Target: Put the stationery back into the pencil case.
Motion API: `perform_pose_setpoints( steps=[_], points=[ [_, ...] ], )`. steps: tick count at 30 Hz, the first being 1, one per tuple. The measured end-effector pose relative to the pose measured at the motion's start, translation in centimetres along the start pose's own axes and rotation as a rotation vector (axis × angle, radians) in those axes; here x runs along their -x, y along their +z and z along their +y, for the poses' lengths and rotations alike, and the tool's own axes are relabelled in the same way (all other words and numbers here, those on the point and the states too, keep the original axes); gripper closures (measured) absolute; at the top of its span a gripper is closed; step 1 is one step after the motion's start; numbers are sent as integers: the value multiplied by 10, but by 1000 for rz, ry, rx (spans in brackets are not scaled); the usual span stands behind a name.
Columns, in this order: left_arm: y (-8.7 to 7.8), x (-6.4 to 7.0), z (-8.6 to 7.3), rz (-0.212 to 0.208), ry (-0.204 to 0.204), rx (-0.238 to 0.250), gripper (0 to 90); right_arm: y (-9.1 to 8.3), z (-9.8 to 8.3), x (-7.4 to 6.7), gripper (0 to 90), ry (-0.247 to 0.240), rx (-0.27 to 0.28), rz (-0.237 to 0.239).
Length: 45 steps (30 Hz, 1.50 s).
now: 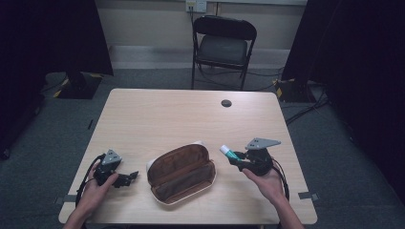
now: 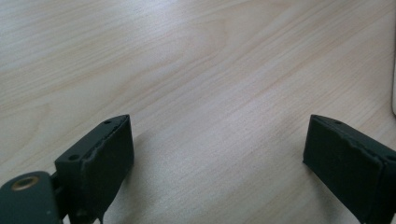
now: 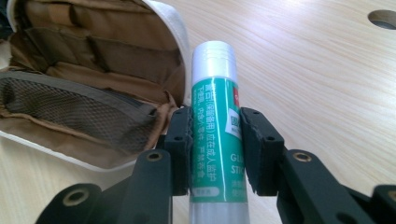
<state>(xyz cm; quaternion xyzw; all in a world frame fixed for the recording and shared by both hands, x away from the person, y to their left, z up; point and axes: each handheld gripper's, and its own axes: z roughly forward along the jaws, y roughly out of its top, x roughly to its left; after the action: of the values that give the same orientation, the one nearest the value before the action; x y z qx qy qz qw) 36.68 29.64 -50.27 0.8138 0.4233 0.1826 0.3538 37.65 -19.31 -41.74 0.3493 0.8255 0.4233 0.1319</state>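
High view: a pale wooden table (image 1: 157, 114) carries an unzipped pencil case (image 1: 180, 172), brown inside with a white outer shell, lying near the front edge between the two hands. To its right, the right claw (image 1: 234, 158) pinches a glue stick (image 1: 229, 152), green-labelled with a white cap; the stick points toward the case and sits just beside its right end, clear of the table surface. The person's right hand (image 1: 265, 181) grips the claw body from below, with the grey three-cornered plate (image 1: 261, 142) on top. To the left of the case, the left claw (image 1: 130, 176) rests low at the table, held by the left hand (image 1: 98, 188), its tips aimed toward the case but apart from it. Right gripper view: both black pads press the green label of the glue stick (image 3: 218, 135) at mid-length, cap end forward; the open pencil case (image 3: 88, 88), with its mesh pocket (image 3: 70, 109), lies beyond and to the left. Left gripper view: the left claw (image 2: 217, 154) stands spread wide over bare wood (image 2: 196, 70), with nothing between its jaws. A round cable hole (image 1: 226, 103) marks the far side of the table, and a black folding chair (image 1: 223, 47) stands behind it.
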Motion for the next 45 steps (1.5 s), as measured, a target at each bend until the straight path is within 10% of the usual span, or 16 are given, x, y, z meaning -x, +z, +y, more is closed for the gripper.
perform_pose_setpoints(
  steps=[14, 45],
  points=[
    [0, 0, 0, 0, 0, 0, 83, 14, 21, -45, 661, -102, 2, 115],
    [0, 0, 0, 0, 0, 0, 83, 96, 47, -97, 661, -245, -105, 263]
  ],
)
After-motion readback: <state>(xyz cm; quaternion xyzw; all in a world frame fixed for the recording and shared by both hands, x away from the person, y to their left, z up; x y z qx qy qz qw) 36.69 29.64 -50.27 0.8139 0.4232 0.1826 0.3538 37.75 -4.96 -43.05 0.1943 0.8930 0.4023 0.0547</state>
